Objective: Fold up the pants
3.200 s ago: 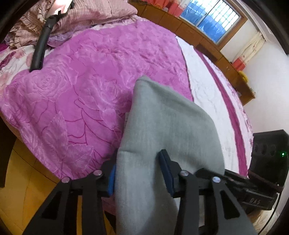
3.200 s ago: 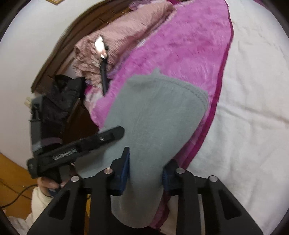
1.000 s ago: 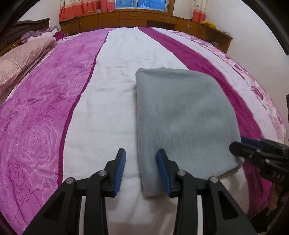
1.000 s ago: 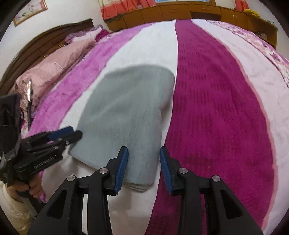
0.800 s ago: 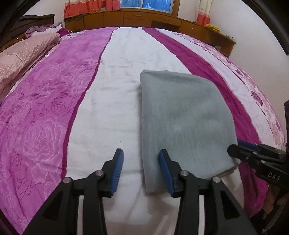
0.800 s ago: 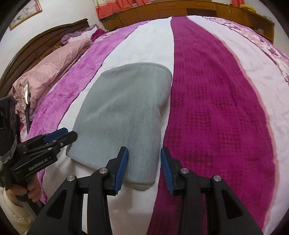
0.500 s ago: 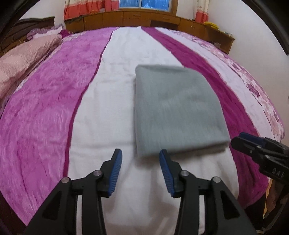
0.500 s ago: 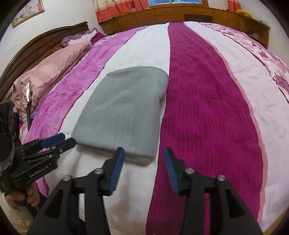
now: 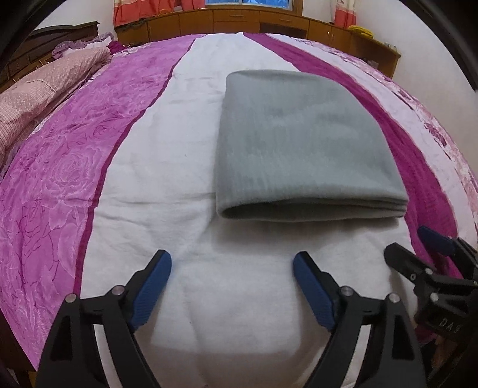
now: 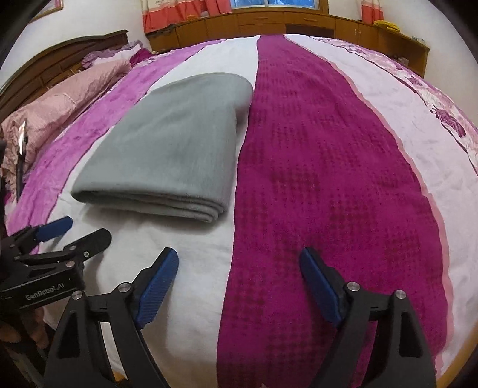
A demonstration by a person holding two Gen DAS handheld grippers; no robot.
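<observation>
1. While both sets of jaws have just been opening, the left gripper [image 9: 231, 265] now stands wide apart with nothing between its blue pads [image 9: 155, 283], only the white stripe of the bedspread [image 9: 185, 125] below.
2. The right gripper [image 10: 239, 262] is likewise spread wide and empty, straddling the line where the white stripe meets the dark magenta stripe [image 10: 313, 167].
3. The pants [image 9: 298, 134] lie folded into a flat grey rectangle ahead of both grippers, clear of the pads and touched by neither.
4. Their stacked open edges face the grippers, and the rounded fold lies at the far end.
5. They rest mostly on the white stripe, with the right edge along the dark magenta stripe.
6. In the left wrist view, the right gripper shows at the lower right, near the pants' near right corner.
7. In the right wrist view, the left gripper shows at the lower left, near the pants' near left corner.
8. A pink pillow [image 10: 59, 98] lies at the left by the headboard [image 10: 59, 56].
9. Wooden cabinets [image 9: 239, 18] and red curtains [image 9: 143, 12] line the far wall.
</observation>
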